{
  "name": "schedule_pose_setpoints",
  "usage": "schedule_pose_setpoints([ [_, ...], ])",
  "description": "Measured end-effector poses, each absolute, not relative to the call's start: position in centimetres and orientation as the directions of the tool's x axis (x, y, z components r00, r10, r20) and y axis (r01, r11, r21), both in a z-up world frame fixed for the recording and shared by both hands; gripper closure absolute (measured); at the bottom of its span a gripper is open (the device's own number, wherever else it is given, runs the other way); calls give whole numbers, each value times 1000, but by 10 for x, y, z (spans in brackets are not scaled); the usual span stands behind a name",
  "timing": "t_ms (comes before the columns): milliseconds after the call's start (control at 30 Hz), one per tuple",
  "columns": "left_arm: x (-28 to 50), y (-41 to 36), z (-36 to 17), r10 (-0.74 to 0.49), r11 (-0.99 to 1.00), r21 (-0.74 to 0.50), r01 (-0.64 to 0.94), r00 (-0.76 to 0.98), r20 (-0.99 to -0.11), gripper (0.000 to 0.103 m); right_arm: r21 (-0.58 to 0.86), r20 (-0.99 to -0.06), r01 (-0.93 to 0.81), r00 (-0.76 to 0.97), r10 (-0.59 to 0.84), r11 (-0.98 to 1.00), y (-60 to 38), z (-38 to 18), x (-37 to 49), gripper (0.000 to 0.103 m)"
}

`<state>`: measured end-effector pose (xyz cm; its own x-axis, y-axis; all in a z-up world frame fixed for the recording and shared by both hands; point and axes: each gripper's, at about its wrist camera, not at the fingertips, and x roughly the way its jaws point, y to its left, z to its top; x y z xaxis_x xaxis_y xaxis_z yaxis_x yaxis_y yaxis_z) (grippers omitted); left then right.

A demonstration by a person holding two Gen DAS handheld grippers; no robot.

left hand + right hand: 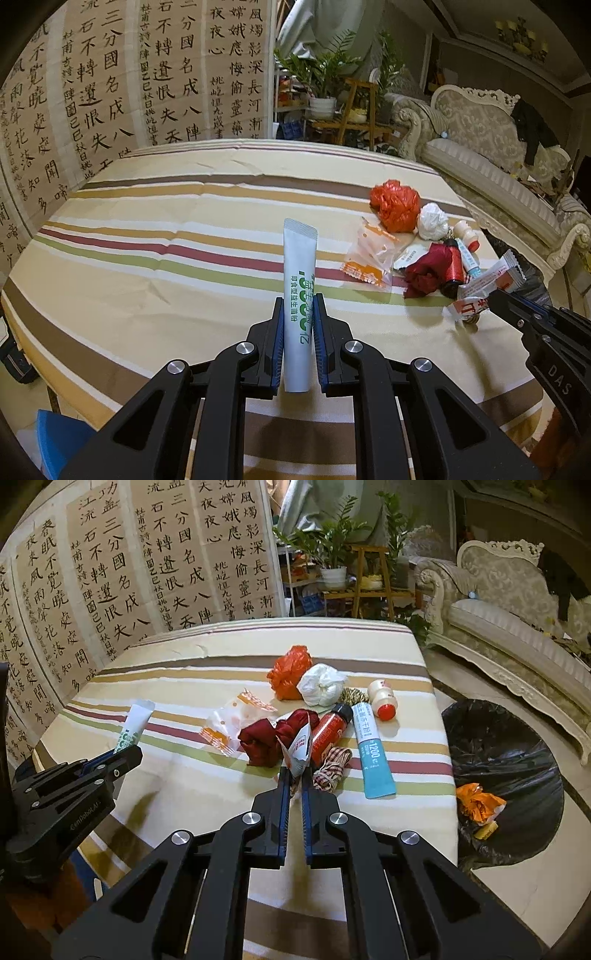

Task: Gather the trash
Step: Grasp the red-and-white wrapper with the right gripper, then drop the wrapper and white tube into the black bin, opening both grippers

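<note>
- My left gripper [300,306] is clamped on a white sachet with green print [298,280], which stands up between the pads above the near middle of the tabletop.
- My right gripper [294,775] is pinched shut on a white-and-red candy wrapper [300,747], which it holds over the pile near the right edge.
- The tabletop is covered by a striped tablecloth [166,206] in cream, brown, tan, red and green bands, with fold creases running across it.
- The remaining trash is bunched toward the right edge: an orange crumpled bag [290,672] and a white paper wad [322,685] farthest back, touching each other; a small white bottle with a red cap [384,699] on its side just beside the wad.
- Nearer me lie a dark red crumpled wrapper [266,744], a red bottle with a black cap [328,731], a blue-and-white tube [373,753], a checked ribbon [330,771] and a clear wrapper with orange print [225,727].
- A black trash bag [517,760] stands open on the floor just off the right edge, with orange wrapping [478,803] already inside.
- Behind the table hang calligraphy panels [122,74]; potted plants [325,74] on a wooden stand [360,107] sit at the back, and an ornate cream sofa [491,147] lines the right side.
</note>
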<state>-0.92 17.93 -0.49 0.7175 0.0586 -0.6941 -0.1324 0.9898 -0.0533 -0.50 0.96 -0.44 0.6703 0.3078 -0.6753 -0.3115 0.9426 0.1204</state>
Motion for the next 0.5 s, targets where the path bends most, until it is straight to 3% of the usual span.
schedule_pose_setpoints([
  [500, -9, 130, 10, 6, 996, -62, -62, 753, -658, 88, 140, -628, -235, 730, 269, 962, -47, 8, -17, 97],
])
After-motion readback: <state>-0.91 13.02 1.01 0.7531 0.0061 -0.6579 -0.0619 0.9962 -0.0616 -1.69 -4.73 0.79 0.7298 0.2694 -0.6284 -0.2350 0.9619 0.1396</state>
